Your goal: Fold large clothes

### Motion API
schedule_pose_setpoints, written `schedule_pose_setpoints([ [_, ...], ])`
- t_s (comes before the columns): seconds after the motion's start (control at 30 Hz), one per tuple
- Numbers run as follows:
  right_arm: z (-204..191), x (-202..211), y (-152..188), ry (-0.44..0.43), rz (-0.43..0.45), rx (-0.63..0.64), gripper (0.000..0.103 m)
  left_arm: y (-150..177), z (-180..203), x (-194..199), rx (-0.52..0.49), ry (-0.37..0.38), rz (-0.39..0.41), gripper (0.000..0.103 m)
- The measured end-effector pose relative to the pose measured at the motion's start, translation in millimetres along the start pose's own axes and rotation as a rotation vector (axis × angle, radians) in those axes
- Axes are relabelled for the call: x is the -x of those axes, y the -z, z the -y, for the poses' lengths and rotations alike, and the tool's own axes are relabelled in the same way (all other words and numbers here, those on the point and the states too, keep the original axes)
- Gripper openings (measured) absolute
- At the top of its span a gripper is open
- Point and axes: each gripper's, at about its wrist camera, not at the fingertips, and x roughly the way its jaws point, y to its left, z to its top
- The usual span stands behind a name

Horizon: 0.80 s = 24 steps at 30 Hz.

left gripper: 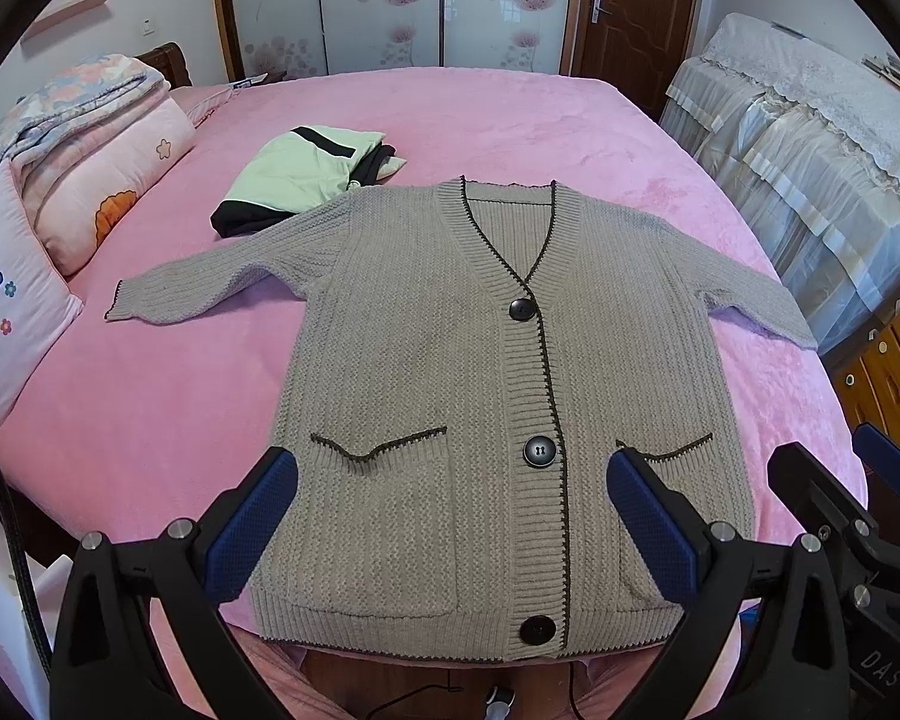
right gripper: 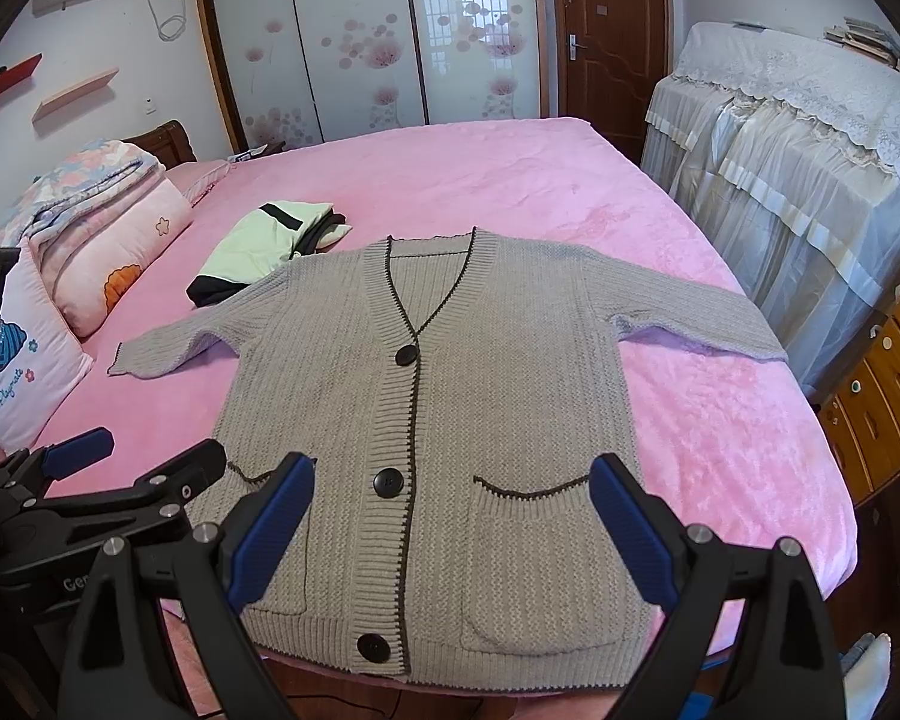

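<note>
Ahead of the left gripper (left gripper: pixel 450 516) and right gripper (right gripper: pixel 450 528), both spread wide and holding nothing, one grey cardigan (left gripper: pixel 450 360) lies flat on the pink bed (left gripper: pixel 510 120), its three black buttons (left gripper: pixel 522 309) fastened, two pockets (left gripper: pixel 390 516) nearest, two sleeves outspread.

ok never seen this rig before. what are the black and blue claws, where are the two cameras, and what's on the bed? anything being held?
No robot arm here: a person holds one two-finger gripper in each hand. Each picture comes from a fisheye camera on a gripper, looking forward between its blue-padded fingers. The left wrist view shows the left gripper, with the right one at its right edge. The right wrist view shows the right gripper, with the left one at lower left. Both stand open and hold nothing. On the pink bed a grey knit cardigan lies flat, buttoned, sleeves spread. Behind it lies a folded green and black garment, with pillows at the left.
</note>
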Motion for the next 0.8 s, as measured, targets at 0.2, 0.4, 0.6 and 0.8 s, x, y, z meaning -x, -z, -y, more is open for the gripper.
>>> schedule_pose_setpoints([
  [0.2,0,0,0,-0.001,0.001,-0.001,0.094,0,0,1,0.000,0.000,0.000,0.102],
  [0.4,0,0,0,0.001,-0.003,-0.007,0.094,0,2,0,-0.006,0.000,-0.001,0.102],
  [0.6,7,-3,-4,-0.006,0.002,-0.018,0.094,-8,8,-1,-0.012,0.000,0.007,0.102],
  [0.8,21,-2,-19,-0.009,0.030,-0.014,0.094,-26,13,-5,-0.002,0.034,0.021,0.102],
])
